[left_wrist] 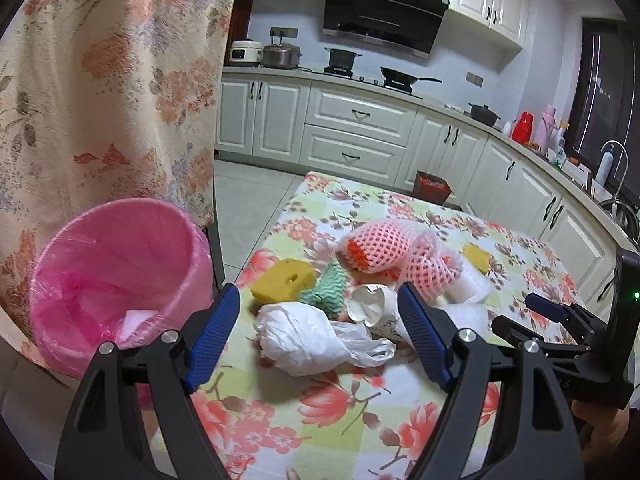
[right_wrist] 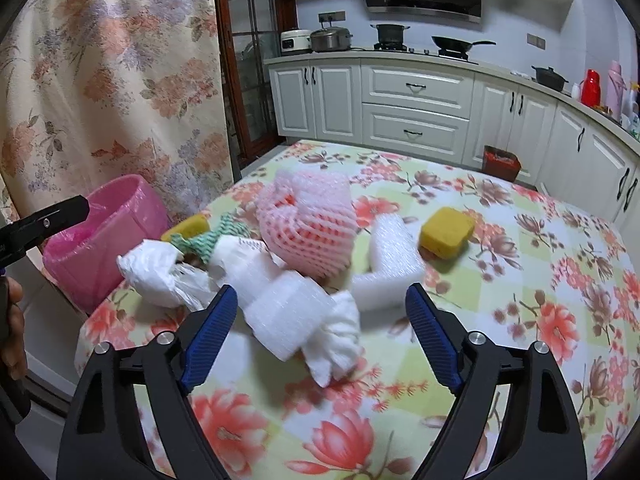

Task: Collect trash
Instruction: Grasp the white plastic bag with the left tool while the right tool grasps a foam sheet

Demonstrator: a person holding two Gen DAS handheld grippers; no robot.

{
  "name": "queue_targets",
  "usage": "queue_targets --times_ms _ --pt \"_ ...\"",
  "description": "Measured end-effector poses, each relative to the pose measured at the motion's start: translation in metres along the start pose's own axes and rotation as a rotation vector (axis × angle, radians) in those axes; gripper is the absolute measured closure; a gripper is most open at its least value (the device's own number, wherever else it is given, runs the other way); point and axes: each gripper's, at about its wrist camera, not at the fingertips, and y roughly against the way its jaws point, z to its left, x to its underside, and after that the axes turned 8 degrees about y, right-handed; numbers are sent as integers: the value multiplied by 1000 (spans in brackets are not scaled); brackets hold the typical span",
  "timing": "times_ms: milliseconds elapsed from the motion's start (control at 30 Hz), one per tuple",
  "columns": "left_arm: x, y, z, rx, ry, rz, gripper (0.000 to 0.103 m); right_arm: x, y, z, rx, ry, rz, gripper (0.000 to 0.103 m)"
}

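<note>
A heap of trash lies on the flowered tablecloth [left_wrist: 360, 392]. In the left wrist view my left gripper [left_wrist: 318, 294] is open just above a crumpled white plastic bag [left_wrist: 316, 340] and a crushed paper cup [left_wrist: 372, 304], gripping neither. Behind them lie a yellow sponge [left_wrist: 284, 280], a green cloth [left_wrist: 328, 286] and pink foam netting [left_wrist: 384, 248]. The pink-lined bin [left_wrist: 116, 264] stands left of the table. My right gripper [right_wrist: 320, 294] is open over a white foam roll [right_wrist: 280, 304] and white tissue [right_wrist: 336, 340], pads clear of both. A foam block [right_wrist: 384, 264] and a second sponge [right_wrist: 446, 232] lie beyond.
A flowered curtain [left_wrist: 112, 80] hangs behind the bin. White kitchen cabinets [right_wrist: 416, 100] run along the far and right walls, and a small red bin [right_wrist: 500, 162] stands on the floor beyond the table. A hand [right_wrist: 12, 320] shows at the left edge.
</note>
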Motion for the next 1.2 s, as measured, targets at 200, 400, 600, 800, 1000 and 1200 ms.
queue_targets --times_ms 200,400,600,800,1000,1200 --pt "6 -13 -6 -17 0 30 25 10 -5 -9 -7 12 25 19" --pt "9 -25 -7 -36 1 53 25 14 -13 -12 -10 36 43 19" --pt "13 -39 -3 -55 18 88 25 11 -19 -1 -28 94 43 19" --pt "15 -52 4 -70 36 115 25 5 -27 9 -33 141 47 19" --pt "20 -65 11 -81 50 146 25 2 -38 17 -37 180 58 19" --pt "23 -75 18 -90 71 179 25 -1 -48 24 -46 202 74 19"
